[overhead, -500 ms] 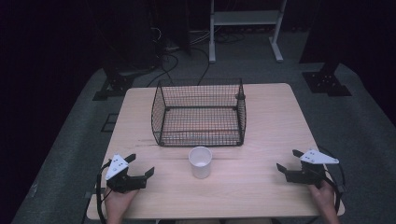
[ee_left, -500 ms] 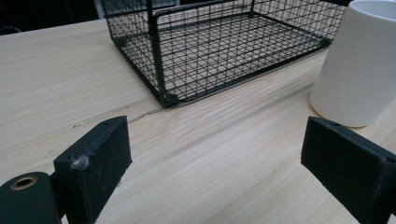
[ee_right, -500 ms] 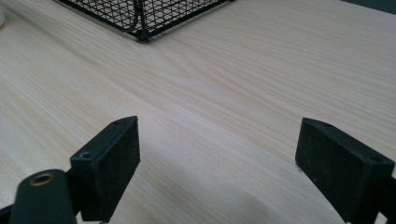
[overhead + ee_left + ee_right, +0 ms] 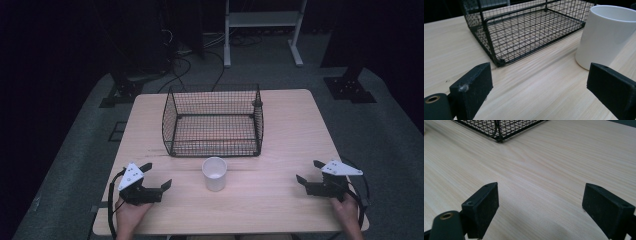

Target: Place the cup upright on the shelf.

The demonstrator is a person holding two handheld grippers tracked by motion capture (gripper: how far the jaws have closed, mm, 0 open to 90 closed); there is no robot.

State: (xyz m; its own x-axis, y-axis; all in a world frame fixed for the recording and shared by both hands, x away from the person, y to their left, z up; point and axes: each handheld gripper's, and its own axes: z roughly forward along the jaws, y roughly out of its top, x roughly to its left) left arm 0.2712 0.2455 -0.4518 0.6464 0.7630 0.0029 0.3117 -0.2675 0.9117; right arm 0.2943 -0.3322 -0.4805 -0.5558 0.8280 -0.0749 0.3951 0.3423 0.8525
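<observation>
At lower centre of the high view, a white cup point(image 4: 214, 173) stands upright between 2 gaping grippers, left gripper point(image 4: 158, 177) nearer, right gripper point(image 4: 309, 172) farther, ready for pickup toward the wire basket point(image 4: 213, 121).

Pale wooden table point(image 4: 280, 210) on grey floor point(image 4: 395, 125); black wire basket point(image 4: 213, 121) at centre, toward far edge; white cup point(image 4: 214, 173) upright just before basket's near wall, apart from it.

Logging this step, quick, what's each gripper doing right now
Left gripper: open, holding nothing, near the white cup.
Right gripper: open, holding nothing, over the bare table.
</observation>
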